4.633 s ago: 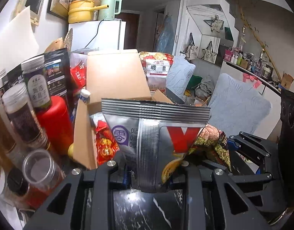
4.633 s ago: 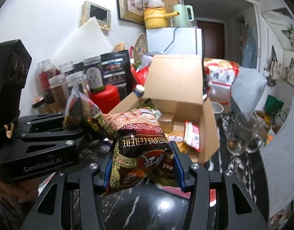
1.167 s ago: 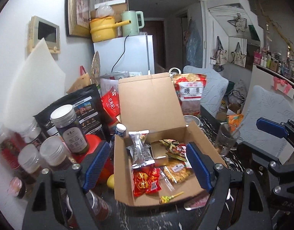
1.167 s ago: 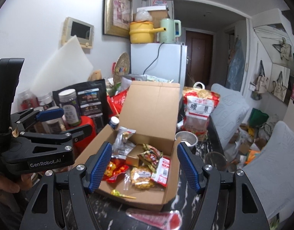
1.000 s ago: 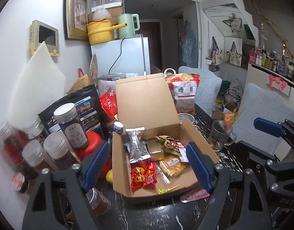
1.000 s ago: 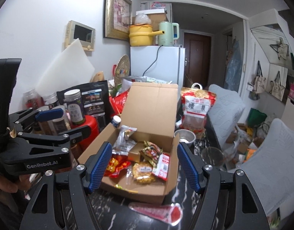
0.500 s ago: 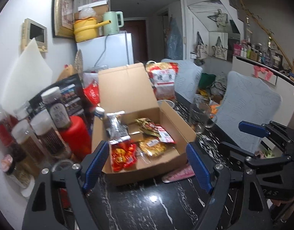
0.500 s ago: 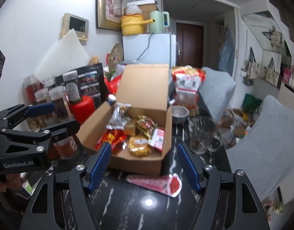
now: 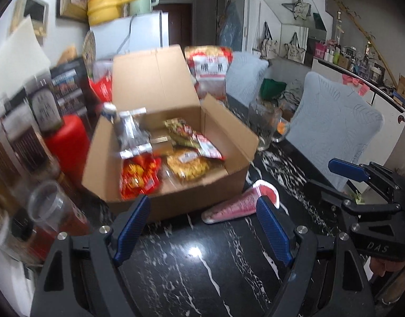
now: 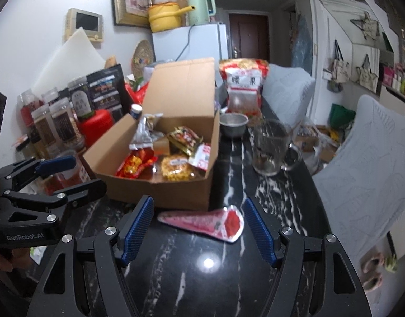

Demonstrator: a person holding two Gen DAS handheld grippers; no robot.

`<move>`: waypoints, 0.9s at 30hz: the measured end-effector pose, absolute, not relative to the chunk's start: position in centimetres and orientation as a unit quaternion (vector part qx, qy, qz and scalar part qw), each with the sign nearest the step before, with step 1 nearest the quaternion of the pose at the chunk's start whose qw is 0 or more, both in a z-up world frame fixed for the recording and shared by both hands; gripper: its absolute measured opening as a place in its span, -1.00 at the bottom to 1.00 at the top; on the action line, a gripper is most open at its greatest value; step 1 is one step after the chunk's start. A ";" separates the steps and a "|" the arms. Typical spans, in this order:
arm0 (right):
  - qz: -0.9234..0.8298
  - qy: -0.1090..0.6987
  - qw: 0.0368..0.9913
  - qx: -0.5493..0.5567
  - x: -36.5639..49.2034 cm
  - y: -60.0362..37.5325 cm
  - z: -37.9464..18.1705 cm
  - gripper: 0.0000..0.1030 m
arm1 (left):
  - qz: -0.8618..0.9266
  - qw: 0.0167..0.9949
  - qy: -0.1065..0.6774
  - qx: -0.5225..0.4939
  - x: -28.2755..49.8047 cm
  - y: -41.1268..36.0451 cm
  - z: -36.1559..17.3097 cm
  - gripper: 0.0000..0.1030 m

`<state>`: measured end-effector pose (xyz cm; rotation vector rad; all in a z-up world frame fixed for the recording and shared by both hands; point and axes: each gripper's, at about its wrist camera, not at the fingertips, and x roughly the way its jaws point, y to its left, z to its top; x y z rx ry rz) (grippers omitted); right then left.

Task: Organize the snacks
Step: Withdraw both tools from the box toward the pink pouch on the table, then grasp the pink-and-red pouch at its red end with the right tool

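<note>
Black marbled surface [image 10: 207,285] now fills my view: both bags dropped into cardboard box [image 10: 176,190], left gripper [image 9: 202,227] and right gripper [image 10: 198,227] lowered, agape, empty; red cone packet [image 10: 205,223] lies beside box, likely next

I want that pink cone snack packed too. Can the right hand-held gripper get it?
Probably yes. The right hand-held gripper is open, and the pink cone snack lies bare on the table, in front of the cardboard box.

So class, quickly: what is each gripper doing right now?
Left gripper: open, holding nothing.
Right gripper: open, empty, with the red cone-shaped snack packet lying between its fingers.
</note>
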<state>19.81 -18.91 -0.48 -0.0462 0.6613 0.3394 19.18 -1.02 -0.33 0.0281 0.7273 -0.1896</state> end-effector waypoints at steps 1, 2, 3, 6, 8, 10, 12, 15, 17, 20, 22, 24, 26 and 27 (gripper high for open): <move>0.165 0.326 0.931 -0.023 19.9 -19.0 -0.8 0.39 | -0.095 0.926 0.365 0.013 19.4 -1.0 -1.0 0.60; 0.164 0.330 0.929 -0.023 20.1 -19.1 -1.3 0.39 | -0.095 0.924 0.371 0.013 19.6 -1.1 -1.4 0.60; 0.163 0.335 0.928 -0.024 20.3 -19.1 -1.7 0.39 | -0.092 0.922 0.376 0.013 19.8 -1.1 -1.9 0.60; 0.163 0.347 0.923 -0.020 20.8 -19.6 -3.1 0.39 | -0.084 0.920 0.383 0.012 20.1 -1.2 -3.1 0.60; 0.161 0.357 0.920 -0.020 21.2 -19.9 -4.1 0.39 | -0.086 0.916 0.391 0.012 20.3 -1.4 -3.9 0.60; 0.159 0.369 0.915 -0.019 21.7 -20.3 -5.2 0.39 | -0.092 0.912 0.400 0.009 20.7 -1.5 -4.7 0.60; 0.158 0.382 0.910 -0.019 22.2 -20.7 -6.2 0.39 | -0.097 0.906 0.411 0.005 21.2 -1.7 -5.5 0.60; 0.157 0.399 0.903 -0.017 23.2 -21.1 -7.6 0.39 | -0.099 0.903 0.418 -0.005 21.8 -1.7 -6.2 0.60; 0.156 0.410 0.898 -0.019 23.9 -21.4 -8.5 0.39 | -0.100 0.901 0.422 -0.001 22.3 -1.9 -6.8 0.60; 0.153 0.424 0.892 -0.017 25.1 -21.8 -9.7 0.39 | -0.089 0.901 0.424 0.005 23.0 -2.0 -7.3 0.60; 0.153 0.432 0.889 -0.013 25.8 -22.2 -10.2 0.39 | -0.089 0.901 0.424 -0.002 23.4 -1.8 -7.6 0.60; 0.155 0.439 0.885 -0.009 26.6 -22.5 -10.6 0.39 | -0.087 0.902 0.423 -0.010 23.8 -1.6 -7.8 0.60; 0.160 0.445 0.881 -0.005 27.3 -22.6 -11.0 0.39 | -0.085 0.899 0.429 -0.008 24.4 -1.6 -8.3 0.60; 0.162 0.449 0.878 -0.004 27.7 -22.6 -11.2 0.39 | -0.084 0.898 0.432 -0.007 24.7 -1.7 -8.5 0.60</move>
